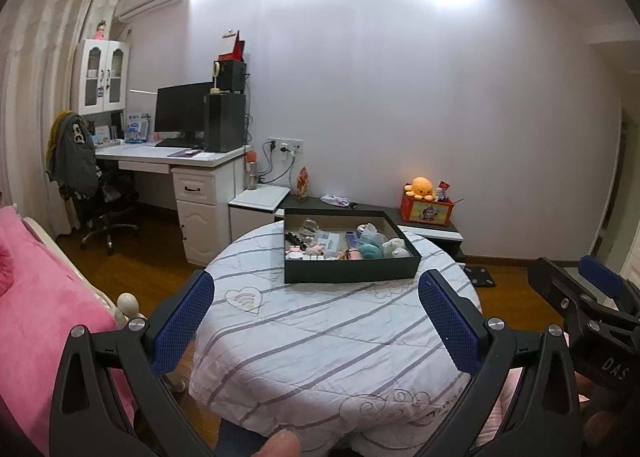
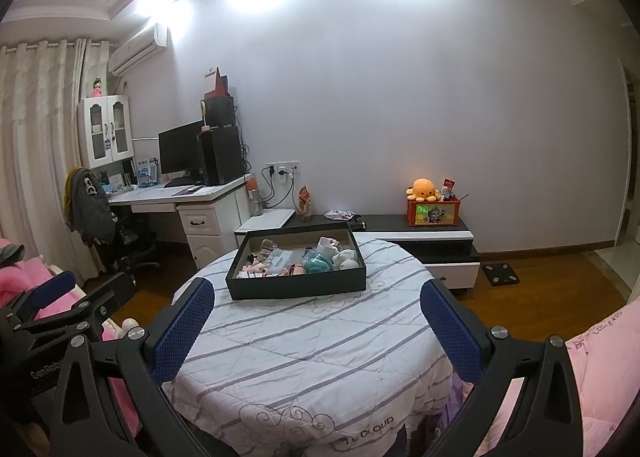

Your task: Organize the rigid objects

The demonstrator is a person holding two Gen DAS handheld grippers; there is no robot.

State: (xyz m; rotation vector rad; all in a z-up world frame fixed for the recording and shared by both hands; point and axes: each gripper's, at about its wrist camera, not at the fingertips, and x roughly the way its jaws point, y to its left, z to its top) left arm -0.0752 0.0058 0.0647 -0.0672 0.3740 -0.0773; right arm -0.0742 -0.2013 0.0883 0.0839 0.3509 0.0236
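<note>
While both my left gripper (image 1: 316, 331) and right gripper (image 2: 318, 331) hang empty, spread wide, the box (image 2: 296, 281) of small things sits ahead across the table (image 2: 304, 357), nearer my right.

Bare quilt (image 1: 320, 337) before box (image 1: 348, 271)

Quilted cloth cover (image 1: 320, 337), matt cardboard box (image 1: 352, 271), glossy wood floor (image 1: 160, 269).
</note>
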